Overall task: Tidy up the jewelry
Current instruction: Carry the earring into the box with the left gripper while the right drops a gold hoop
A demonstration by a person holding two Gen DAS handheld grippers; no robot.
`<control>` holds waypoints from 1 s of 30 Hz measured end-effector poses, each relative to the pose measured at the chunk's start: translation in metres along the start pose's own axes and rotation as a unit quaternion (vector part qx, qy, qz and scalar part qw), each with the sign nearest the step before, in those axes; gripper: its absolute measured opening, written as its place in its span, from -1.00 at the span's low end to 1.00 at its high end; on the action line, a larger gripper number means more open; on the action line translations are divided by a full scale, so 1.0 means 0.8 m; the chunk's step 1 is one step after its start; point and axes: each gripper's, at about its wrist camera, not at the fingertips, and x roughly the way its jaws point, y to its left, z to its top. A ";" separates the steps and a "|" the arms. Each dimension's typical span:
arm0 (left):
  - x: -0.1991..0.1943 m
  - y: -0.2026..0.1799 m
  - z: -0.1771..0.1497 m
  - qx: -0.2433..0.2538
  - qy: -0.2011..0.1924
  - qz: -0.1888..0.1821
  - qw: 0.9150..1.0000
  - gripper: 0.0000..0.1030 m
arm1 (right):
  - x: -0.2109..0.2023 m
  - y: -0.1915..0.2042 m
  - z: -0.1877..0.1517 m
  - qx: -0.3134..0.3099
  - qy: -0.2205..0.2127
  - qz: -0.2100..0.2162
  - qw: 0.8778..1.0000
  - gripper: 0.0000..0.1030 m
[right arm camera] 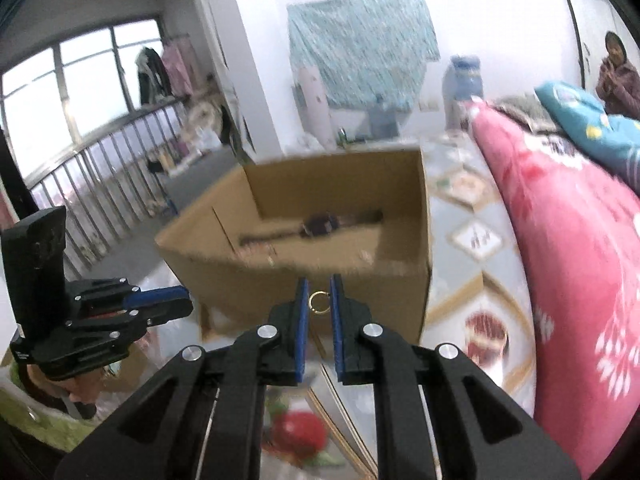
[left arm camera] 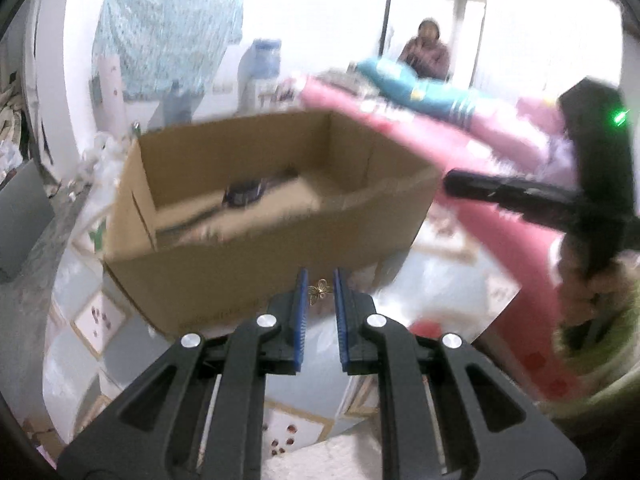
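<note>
Left tool [left arm camera: 320, 292]: blue pads pinched on a small gold butterfly-shaped piece [left arm camera: 319, 291], caught at the very tips. Likely held so far out to keep the tiny charm visible and easy to drop.

Right tool [right arm camera: 319, 300]: pads clamped on a gold ring [right arm camera: 319, 303], ring standing upright between the tips, gripped across its rim. Same fingertip hold, presumably for a clean release.

Both tools tilted downward, aimed at the near wall of an open cardboard box [left arm camera: 264, 240]; both items short of the rim, not yet over the opening.

Inside the box, on its floor: a dark watch-like piece [right arm camera: 320, 226] with a strap laid lengthwise. Blurred, details unclear. Suggests the box as collecting place for the jewelry.

Box resting on a bed under a patterned sheet [right arm camera: 472, 240], pink quilt [right arm camera: 560, 260] bunched just beside it, teal bedding [right arm camera: 580, 120] on top.

Further back: water dispenser [right arm camera: 464, 80], teal cloth on the wall [right arm camera: 360, 48], a person [right arm camera: 616, 76] sitting well apart from the work.
</note>
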 end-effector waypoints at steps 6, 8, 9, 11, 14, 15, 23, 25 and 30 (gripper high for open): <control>-0.002 0.021 0.057 -0.004 -0.026 -0.005 1.000 -0.77 | 0.023 -0.004 0.055 0.017 -0.001 0.057 0.998 -0.78; 0.021 0.036 0.071 -0.018 -0.010 -0.006 1.000 -0.77 | 0.049 -0.010 0.065 0.031 0.025 0.064 0.997 -0.78; 0.031 0.041 0.075 -0.024 0.000 -0.007 1.000 -0.77 | 0.064 -0.012 0.069 0.034 0.042 0.060 0.997 -0.78; 0.060 0.054 0.084 -0.037 0.022 -0.005 0.999 -0.77 | 0.088 -0.012 0.071 0.040 0.072 0.053 0.995 -0.78; 0.094 0.064 0.090 -0.045 0.048 -0.001 0.998 -0.77 | 0.121 -0.015 0.073 0.044 0.107 0.056 0.992 -0.78; 0.104 0.064 0.091 -0.043 0.053 0.002 0.998 -0.77 | 0.129 -0.015 0.073 0.039 0.115 0.051 0.991 -0.78; 0.137 0.073 0.090 -0.062 0.070 0.011 0.996 -0.68 | 0.145 -0.029 0.074 0.043 0.126 0.045 0.990 -0.66; 0.137 0.077 0.090 -0.066 0.065 0.012 0.996 -0.61 | 0.139 -0.033 0.076 0.047 0.120 0.048 0.990 -0.57; 0.125 0.086 0.092 -0.075 0.050 0.020 0.996 -0.59 | 0.124 -0.041 0.080 0.053 0.101 0.046 0.992 -0.56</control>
